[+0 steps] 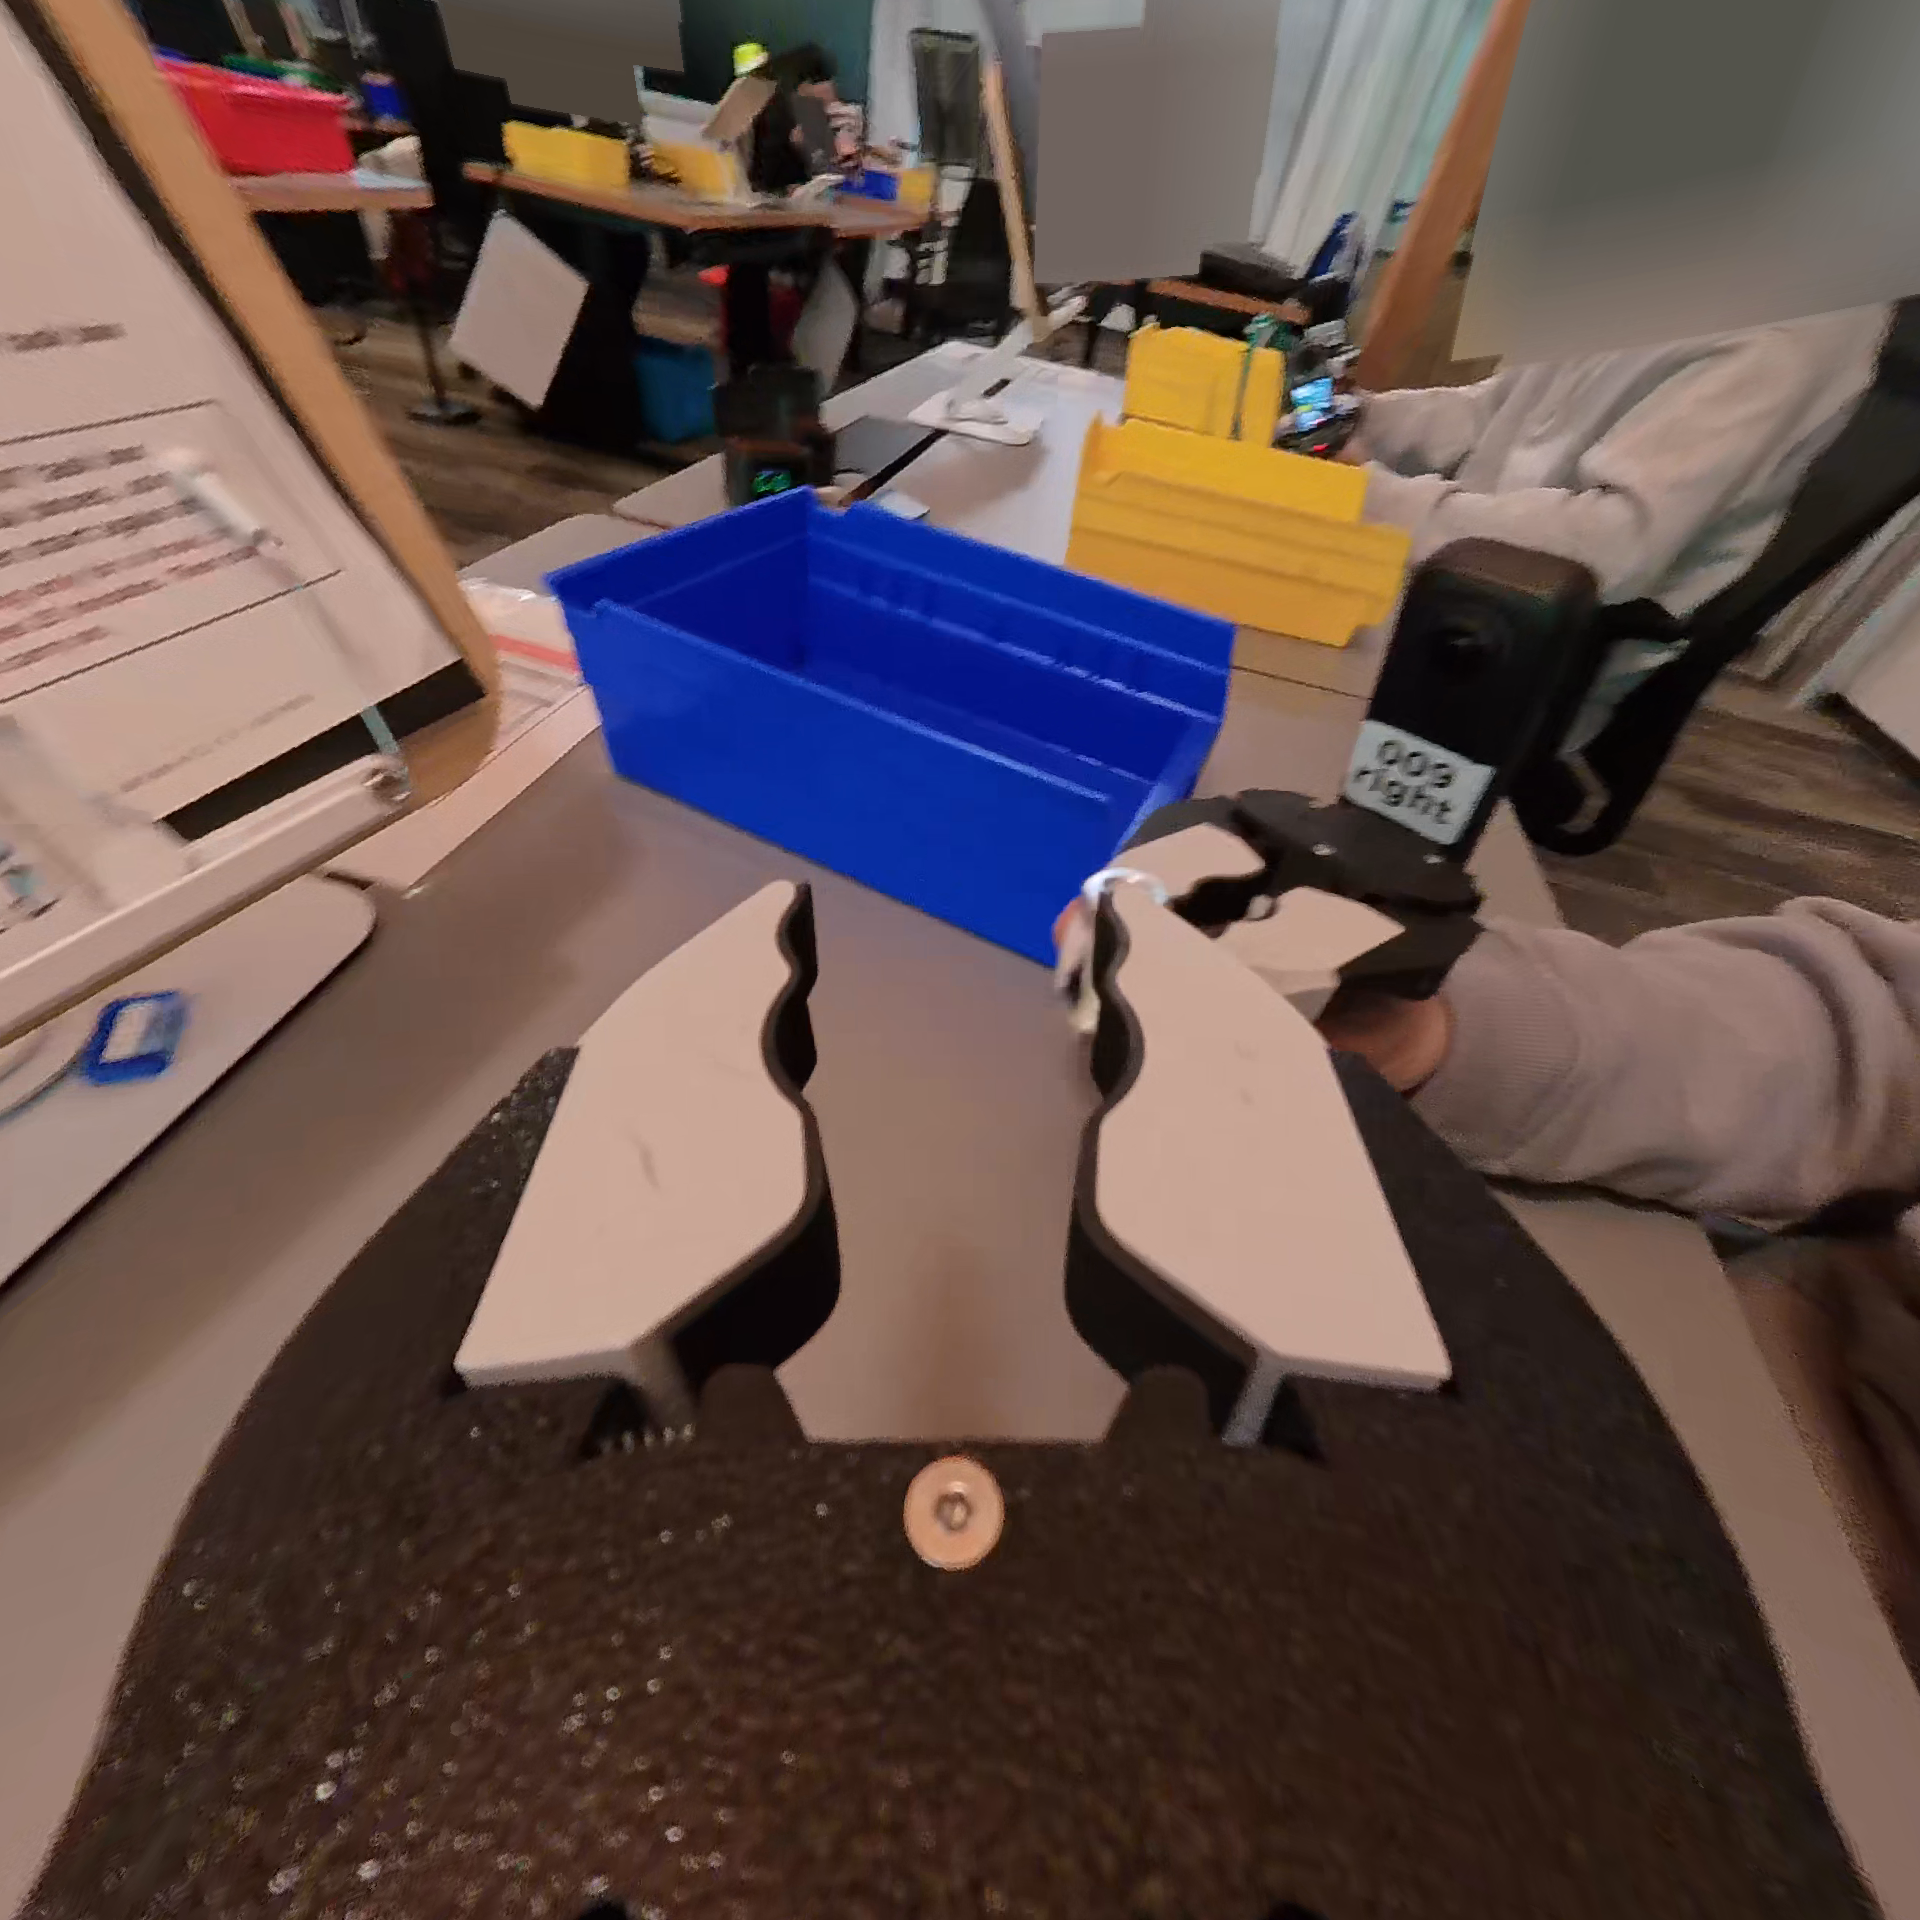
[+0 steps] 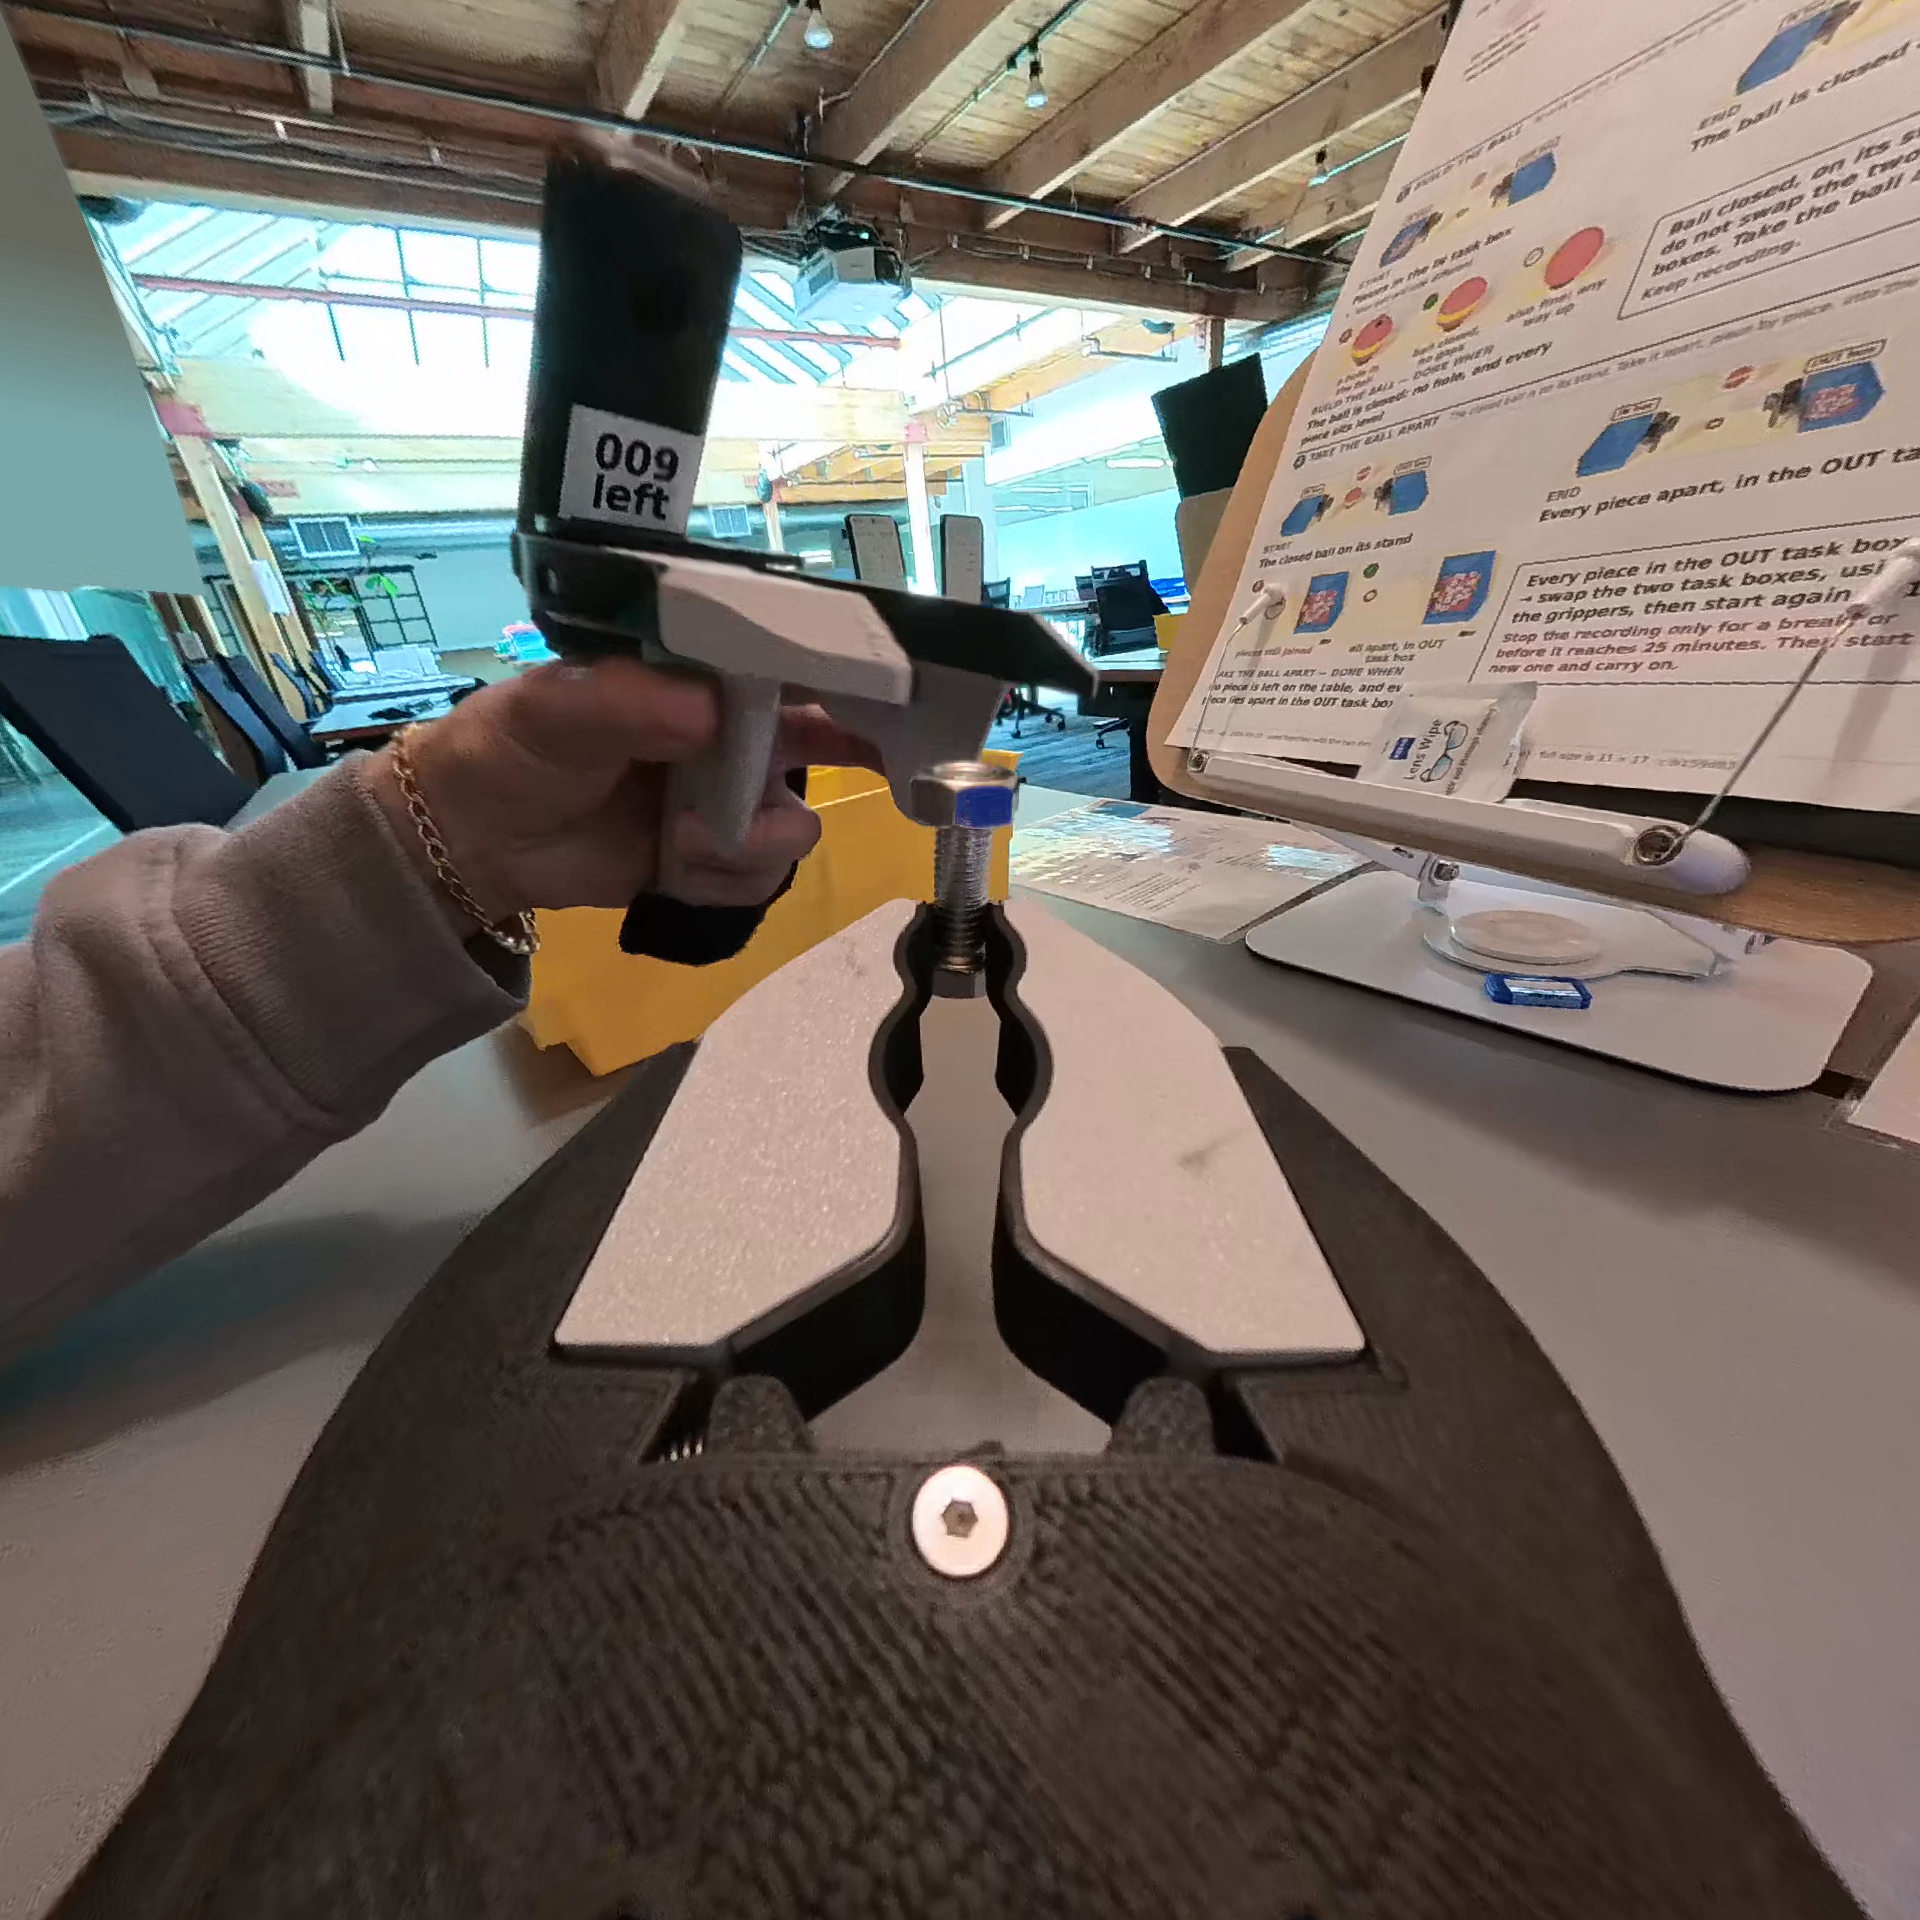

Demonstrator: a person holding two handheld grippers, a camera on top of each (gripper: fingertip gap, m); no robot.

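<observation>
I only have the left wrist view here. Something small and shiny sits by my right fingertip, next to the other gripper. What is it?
Observer: A silver bolt with a blue-marked nut on it; the right gripper is shut on its threaded lower part.
Operator: How is the bolt oriented?
Observer: Upright in the right wrist view, nut end above the fingertips.
Operator: Is my gripper gripping that nut?
Observer: No. The left gripper is open; its fingertip sits right above the nut.
</observation>
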